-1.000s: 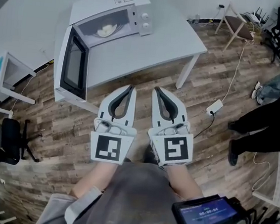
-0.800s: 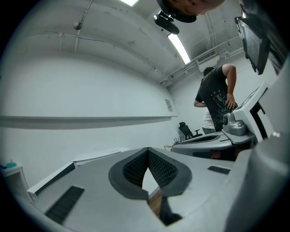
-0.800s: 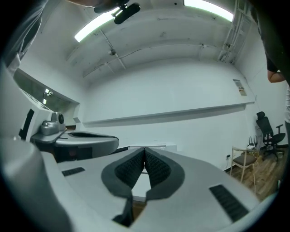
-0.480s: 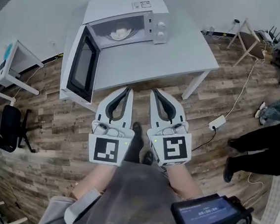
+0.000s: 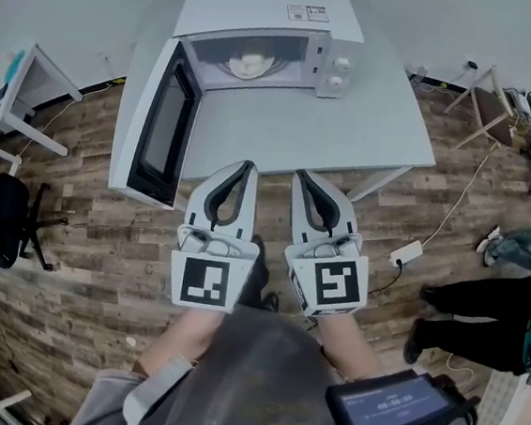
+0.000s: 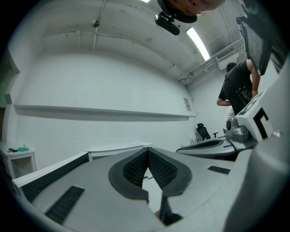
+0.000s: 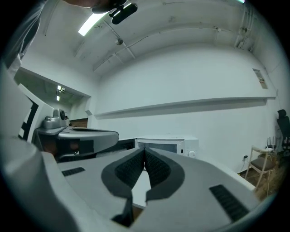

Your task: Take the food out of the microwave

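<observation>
- Head view shows the white microwave oven (image 5: 268, 9) and the grey rectangular table (image 5: 367, 142) under it nearer and more central than a second ago. The person has been walking up to them, so I judge this the approach, with no reach begun
- At the left, the oven's dark-windowed door (image 5: 160, 135) hangs wide open, as it did before, so nothing blocks the cavity
- Inside that cavity, at the table's far left, sits the pale round heap of food on a light dish (image 5: 251, 64), well apart from both claws
- Nearer, the left grey two-jaw gripper (image 5: 246, 165) is clenched, tips meeting with nothing between them, and it now reaches the table's near edge
- Just beside it, the right grey two-jaw gripper (image 5: 300, 175) is likewise clenched and empty; a claw must release before it can take the dish
- Count, left to right: one small white side table (image 5: 29, 88), one black office chair (image 5: 6, 217), one oven with one door and two round knobs (image 5: 338, 70), one dish of food, two grippers, one grey table, one wooden chair (image 5: 490, 98) far right
</observation>
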The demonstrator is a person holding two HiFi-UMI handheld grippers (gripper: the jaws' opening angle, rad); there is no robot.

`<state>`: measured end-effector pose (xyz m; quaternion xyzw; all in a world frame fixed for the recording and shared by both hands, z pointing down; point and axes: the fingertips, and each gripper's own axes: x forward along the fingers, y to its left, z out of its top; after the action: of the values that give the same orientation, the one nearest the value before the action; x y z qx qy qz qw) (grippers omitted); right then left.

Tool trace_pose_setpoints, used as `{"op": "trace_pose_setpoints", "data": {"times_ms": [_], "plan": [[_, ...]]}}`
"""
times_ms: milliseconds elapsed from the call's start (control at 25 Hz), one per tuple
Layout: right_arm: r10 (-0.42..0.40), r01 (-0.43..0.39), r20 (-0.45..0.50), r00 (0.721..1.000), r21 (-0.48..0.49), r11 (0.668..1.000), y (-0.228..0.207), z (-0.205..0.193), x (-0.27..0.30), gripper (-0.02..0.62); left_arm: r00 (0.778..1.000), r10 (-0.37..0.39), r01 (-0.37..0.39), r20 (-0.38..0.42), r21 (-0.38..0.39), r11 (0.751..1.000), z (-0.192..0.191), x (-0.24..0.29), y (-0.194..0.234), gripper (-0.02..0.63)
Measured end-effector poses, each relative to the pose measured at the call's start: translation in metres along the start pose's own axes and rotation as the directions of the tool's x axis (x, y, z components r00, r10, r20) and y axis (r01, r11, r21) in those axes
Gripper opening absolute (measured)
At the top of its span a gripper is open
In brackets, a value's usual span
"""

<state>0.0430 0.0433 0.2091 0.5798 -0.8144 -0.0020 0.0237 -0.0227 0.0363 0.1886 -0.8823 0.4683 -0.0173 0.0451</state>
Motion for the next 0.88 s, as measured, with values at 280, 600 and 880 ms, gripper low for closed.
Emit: {"op": "trace_pose_setpoints", "data": {"times_ms": [280,600,880], "plan": [[0.017,-0.017,-0.020,1.000,-0.008,1.000,-0.013,-0.003,0.065,0.006,1.000,0.007,-0.007,0.008,-0.023,1.000,-0.008,0.052,0.041,0.006],[0.025,-0.028,-0.032,0.999,-0.089,0.996,-0.023,0.013,0.139,0.007,0.997,-0.003,0.007,0.071,-0.051,0.999,0.004,0.106,0.088,0.006],[0.002,-0.004,-0.015,1.000,-0.140,0.990,-0.031,0.023,0.166,0.008,0.994,-0.016,0.026,0.112,-0.082,0.996,0.006,0.134,0.106,0.006]]}}
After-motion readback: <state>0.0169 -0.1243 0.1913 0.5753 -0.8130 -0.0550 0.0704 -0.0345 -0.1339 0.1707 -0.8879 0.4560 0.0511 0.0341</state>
